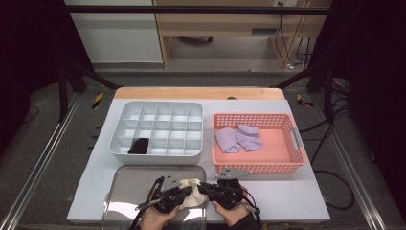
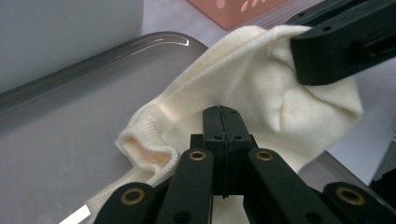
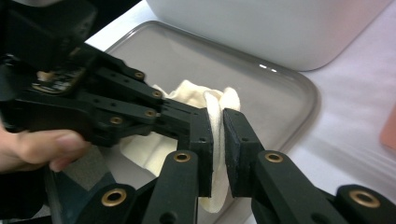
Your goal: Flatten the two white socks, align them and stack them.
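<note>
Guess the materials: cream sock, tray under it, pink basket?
Cream sock: knitted fabric, likely cotton blend; fine ribbing shows, matte, folds softly. Tray: looks like brushed metal; grey, dull sheen, bright glints along its rolled rim. Pink basket: moulded plastic, judging by uniform colour and regular slotted walls.

Your matte-black plastic tongs [image 3: 217, 140] carry brass-ringed pivot screws on jointed links — black cables trail back, and a dark sleeve [image 1: 246, 221] covers your right wrist.

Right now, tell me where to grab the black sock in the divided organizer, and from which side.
Take the black sock at its bunched middle, coming straight down from above: it lies crumpled in a front-row compartment of the white organizer, whose dividers likely block a sideways approach.
</note>
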A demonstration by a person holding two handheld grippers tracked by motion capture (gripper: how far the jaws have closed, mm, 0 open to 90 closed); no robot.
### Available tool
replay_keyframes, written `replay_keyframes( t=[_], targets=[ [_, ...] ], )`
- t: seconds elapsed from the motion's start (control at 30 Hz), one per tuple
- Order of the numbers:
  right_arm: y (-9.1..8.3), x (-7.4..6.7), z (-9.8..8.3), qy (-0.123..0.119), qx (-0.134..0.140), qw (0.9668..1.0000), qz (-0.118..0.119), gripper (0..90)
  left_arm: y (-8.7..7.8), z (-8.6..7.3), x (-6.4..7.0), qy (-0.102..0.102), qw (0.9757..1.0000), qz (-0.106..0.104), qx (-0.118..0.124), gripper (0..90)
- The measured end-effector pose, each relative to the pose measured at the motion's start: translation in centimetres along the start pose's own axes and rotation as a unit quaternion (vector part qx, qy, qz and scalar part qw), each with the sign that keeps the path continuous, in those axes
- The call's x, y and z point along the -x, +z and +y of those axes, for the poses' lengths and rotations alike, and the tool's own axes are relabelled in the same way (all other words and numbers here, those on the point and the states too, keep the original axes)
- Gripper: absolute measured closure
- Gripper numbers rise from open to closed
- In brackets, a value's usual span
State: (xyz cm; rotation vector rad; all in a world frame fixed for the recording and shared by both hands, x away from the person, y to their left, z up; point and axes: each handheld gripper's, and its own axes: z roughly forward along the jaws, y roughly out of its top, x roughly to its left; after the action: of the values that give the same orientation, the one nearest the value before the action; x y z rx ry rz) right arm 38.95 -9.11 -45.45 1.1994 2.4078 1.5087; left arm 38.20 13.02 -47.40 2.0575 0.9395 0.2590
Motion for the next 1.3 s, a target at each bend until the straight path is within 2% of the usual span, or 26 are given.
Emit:
replay_keyframes(
  t=[0.1, 0.17, 0.3, 0.43, 0.5, 0.6, 0.7, 0.77, 0.9, 0.97, 1.17, 1.3],
  targets=[
    [-0.3, 0.2, 0.1, 0.005, 0.001, 1.0000, -0.006, 82.9, -0.6, -0.3, -0.2, 0.002, 1.0000, 0.007, 0.004, 89.3],
    [-0.3, 0.2, 0.2, 0.008, 0.001, 1.0000, -0.005, 82.9, -0.4, -0.3, -0.3, -0.002, 1.0000, 0.007, 0.001, 89.4],
    [0.0, -0.4, 0.6, 0.006, 0.001, 0.9999, 0.014, 82.9, 0.5, -0.2, -0.1, 0.000, 1.0000, 0.005, -0.005, 89.4],
    [0.6, -1.0, 0.7, -0.004, -0.001, 0.9996, 0.028, 82.8, 0.5, -0.1, -0.1, -0.003, 1.0000, 0.000, -0.002, 89.3],
    [0.6, -0.9, 0.7, -0.002, -0.002, 0.9996, 0.027, 82.9, -0.2, 0.0, -0.3, -0.013, 0.9999, -0.005, 0.008, 89.3],
    [0.4, -0.7, 0.8, 0.004, 0.000, 0.9997, 0.023, 82.9, -1.8, 0.1, -0.8, -0.016, 0.9995, -0.002, 0.025, 89.3],
    [0.2, -0.6, 0.8, 0.005, 0.002, 0.9997, 0.022, 82.8, -3.8, -0.2, -1.8, -0.021, 0.9989, 0.014, 0.038, 89.3],
    [0.2, -0.6, 0.8, 0.004, 0.000, 0.9998, 0.022, 82.8, -5.0, -0.7, -2.4, -0.020, 0.9983, 0.036, 0.040, 89.1],
    [0.5, -0.7, 0.8, 0.004, -0.003, 0.9999, 0.016, 82.7, -6.3, -2.6, -3.3, -0.030, 0.9977, 0.056, 0.021, 88.5],
    [0.7, -0.9, 0.8, 0.004, -0.005, 0.9999, 0.015, 82.7, -6.4, -3.3, -3.4, -0.032, 0.9979, 0.054, 0.012, 88.6],
    [1.2, -1.4, 1.1, -0.001, -0.007, 0.9999, 0.011, 82.6, -5.0, -3.6, -2.7, -0.020, 0.9988, 0.043, -0.011, 89.1],
    [1.8, -2.0, 1.5, -0.005, -0.009, 0.9997, 0.021, 82.5, -4.6, -3.5, -2.7, -0.017, 0.9988, 0.043, -0.014, 89.3]
  ],
)
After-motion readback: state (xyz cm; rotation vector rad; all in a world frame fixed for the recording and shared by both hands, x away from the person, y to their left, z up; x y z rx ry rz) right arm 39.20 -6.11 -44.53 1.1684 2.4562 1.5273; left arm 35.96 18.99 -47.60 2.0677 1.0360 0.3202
